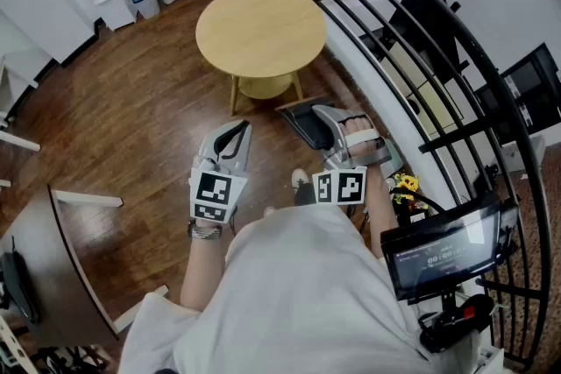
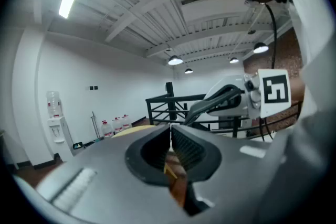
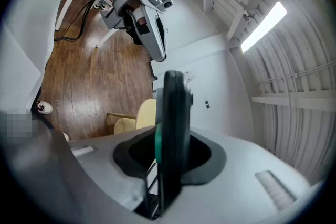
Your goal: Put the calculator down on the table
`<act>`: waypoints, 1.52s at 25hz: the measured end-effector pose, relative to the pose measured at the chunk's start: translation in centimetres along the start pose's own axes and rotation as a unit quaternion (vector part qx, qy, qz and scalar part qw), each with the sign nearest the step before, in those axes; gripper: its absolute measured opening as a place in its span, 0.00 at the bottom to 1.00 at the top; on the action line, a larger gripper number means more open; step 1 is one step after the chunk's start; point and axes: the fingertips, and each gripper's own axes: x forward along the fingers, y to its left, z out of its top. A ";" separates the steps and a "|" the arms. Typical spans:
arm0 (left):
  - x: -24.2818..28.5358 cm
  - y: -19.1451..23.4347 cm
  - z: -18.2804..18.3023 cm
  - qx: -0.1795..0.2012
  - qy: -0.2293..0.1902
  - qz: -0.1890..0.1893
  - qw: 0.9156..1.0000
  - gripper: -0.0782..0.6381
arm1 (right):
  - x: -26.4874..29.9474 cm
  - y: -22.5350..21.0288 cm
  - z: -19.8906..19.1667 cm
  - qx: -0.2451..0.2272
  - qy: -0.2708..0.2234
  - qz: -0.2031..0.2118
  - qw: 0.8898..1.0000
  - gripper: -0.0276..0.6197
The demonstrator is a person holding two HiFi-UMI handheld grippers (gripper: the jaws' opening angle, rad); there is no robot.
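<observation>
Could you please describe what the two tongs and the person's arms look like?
Both the left tongs and right tongs are silver-grey shells with black ribbed pads, each carrying a white cube with black square markers. The person wears a white shirt and a metal wristband.

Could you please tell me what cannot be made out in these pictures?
Dark flat calculator: right gripper view shows it edge-on, keys and display unseen.
Round light wooden table: left gripper view, mostly hidden behind the left tool.
Black screen: head view, text too small.
</observation>
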 end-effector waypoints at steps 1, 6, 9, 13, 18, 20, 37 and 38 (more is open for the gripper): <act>0.1 0.2 0.1 -0.001 -0.001 0.002 1.000 0.12 | 0.2 -0.3 -0.1 0.000 0.000 -0.004 1.000 0.21; 0.8 0.7 -0.2 0.000 0.001 0.005 1.000 0.12 | 1.2 -1.0 -0.6 0.005 -0.001 -0.013 1.000 0.21; 1.0 1.3 -0.7 -0.004 0.009 0.010 1.000 0.12 | 2.3 -0.8 -0.2 0.005 -0.010 -0.008 1.000 0.21; 2.5 2.6 -0.9 -0.011 0.019 0.015 1.000 0.12 | 4.5 -1.3 -0.3 0.008 -0.022 -0.005 1.000 0.21; 6.2 5.1 -0.1 -0.003 0.027 0.016 0.999 0.12 | 8.4 -2.7 -2.3 0.001 -0.019 -0.002 1.000 0.21; 7.9 6.4 0.6 -0.001 0.026 0.019 0.999 0.13 | 10.2 -3.4 -3.1 -0.004 -0.021 0.002 1.000 0.21; 22.0 13.4 5.7 -0.006 0.019 0.050 0.999 0.13 | 23.7 -11.7 -12.3 -0.030 -0.039 -0.008 0.999 0.21; 22.5 13.5 5.7 -0.007 0.021 0.050 0.999 0.13 | 24.2 -11.8 -12.6 -0.030 -0.040 -0.006 0.999 0.21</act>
